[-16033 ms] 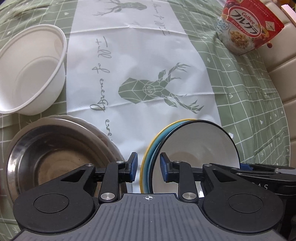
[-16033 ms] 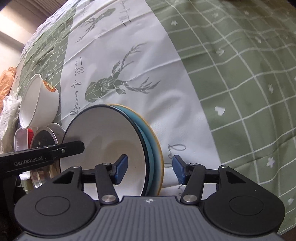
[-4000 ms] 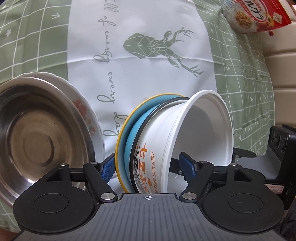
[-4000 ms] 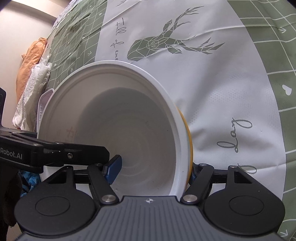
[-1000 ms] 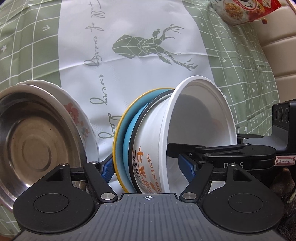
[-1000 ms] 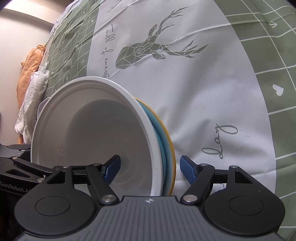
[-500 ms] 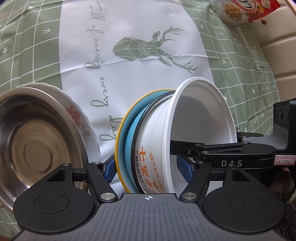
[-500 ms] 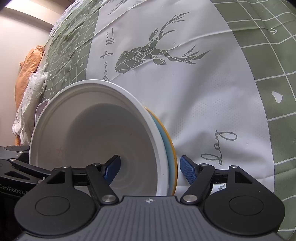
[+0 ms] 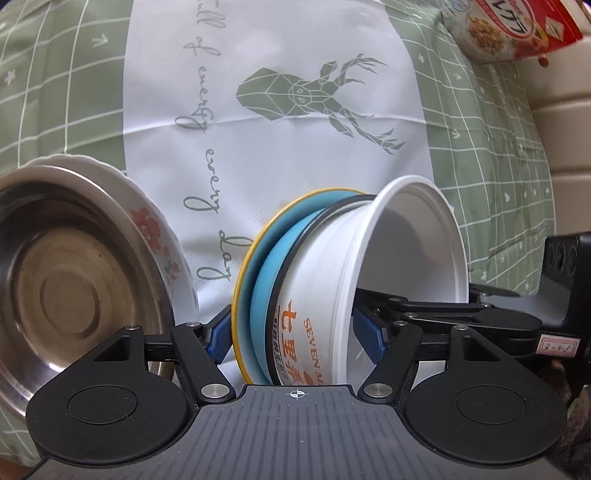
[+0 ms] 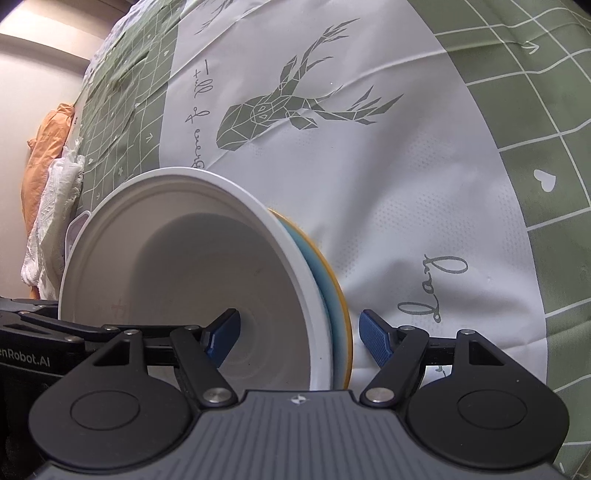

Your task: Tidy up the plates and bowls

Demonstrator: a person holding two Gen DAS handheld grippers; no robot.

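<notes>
A white paper bowl [image 9: 314, 291] with orange print sits nested on a black-rimmed white plate, a blue plate [image 9: 260, 284] and a yellow plate [image 9: 242, 284]. The whole stack stands tilted on edge over the tablecloth. My left gripper [image 9: 295, 332] straddles it, one pad against the yellow plate's back and the other at the bowl's rim side. My right gripper [image 10: 297, 332] straddles the same bowl [image 10: 177, 266] from the other side. Its left pad is inside the bowl, and a small gap shows between its right pad and the yellow plate [image 10: 341, 302].
A steel bowl [image 9: 66, 295] rests in a floral plate [image 9: 159, 236] at the left. A red cereal bag [image 9: 509, 26] lies at the far right by a beige cushioned edge. Orange cloth [image 10: 48, 140] and white plastic [image 10: 51, 206] pile up at the table's far left side.
The paper bowl, which earlier stood alone on the table, now sits on the plate stack. Over the last second the left jaws drew in slightly around the stack. The right gripper barely shifted.
</notes>
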